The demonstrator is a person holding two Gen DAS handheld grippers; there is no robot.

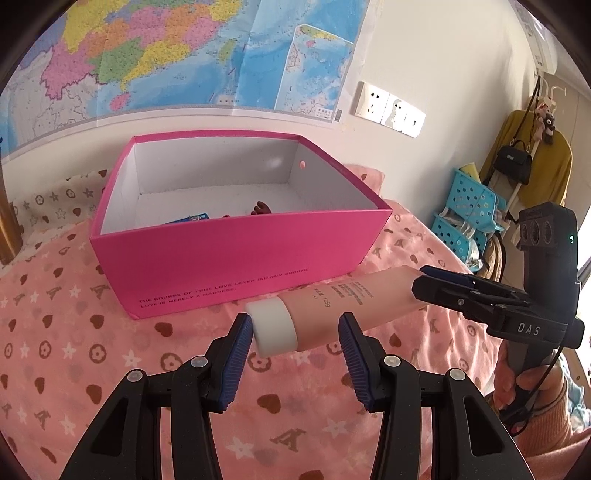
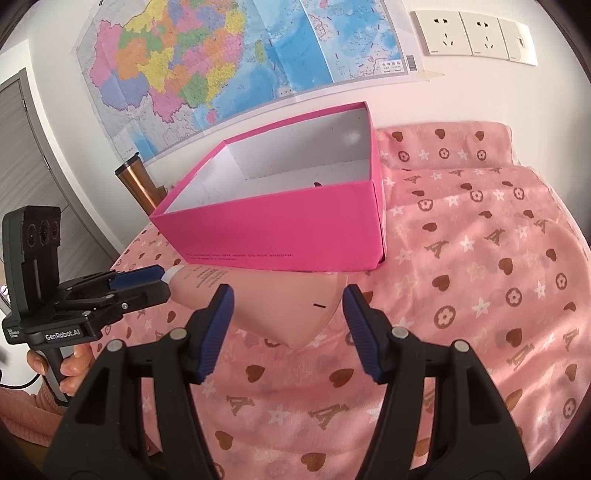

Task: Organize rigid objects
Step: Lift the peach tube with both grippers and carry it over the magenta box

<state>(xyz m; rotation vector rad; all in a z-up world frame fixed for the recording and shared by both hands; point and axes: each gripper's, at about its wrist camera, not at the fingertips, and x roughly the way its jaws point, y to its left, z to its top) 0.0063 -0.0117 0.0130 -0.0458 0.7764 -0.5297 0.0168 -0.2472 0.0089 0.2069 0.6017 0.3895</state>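
A pink squeeze tube (image 1: 332, 314) with a white cap (image 1: 275, 326) hangs just above the bedspread, in front of the open pink box (image 1: 236, 266). My left gripper (image 1: 295, 332) is shut on the cap end: one pad presses the cap's face, the other the tube's shoulder. My right gripper (image 1: 430, 282) comes in from the right and is shut on the tube's flat crimped end. In the right wrist view that wide end (image 2: 291, 310) sits between the pads of my right gripper (image 2: 288, 306), and my left gripper (image 2: 164, 282) holds the cap (image 2: 173, 274). The box (image 2: 280, 229) holds a few small items.
The pink patterned bedspread (image 2: 480, 295) spreads out to the right of the box. A wall map (image 1: 166, 55) and sockets (image 2: 476, 35) are behind it, and a copper tumbler (image 2: 135, 177) stands to its left. Blue baskets (image 1: 469, 214) and hanging bags stand off the bed's right side.
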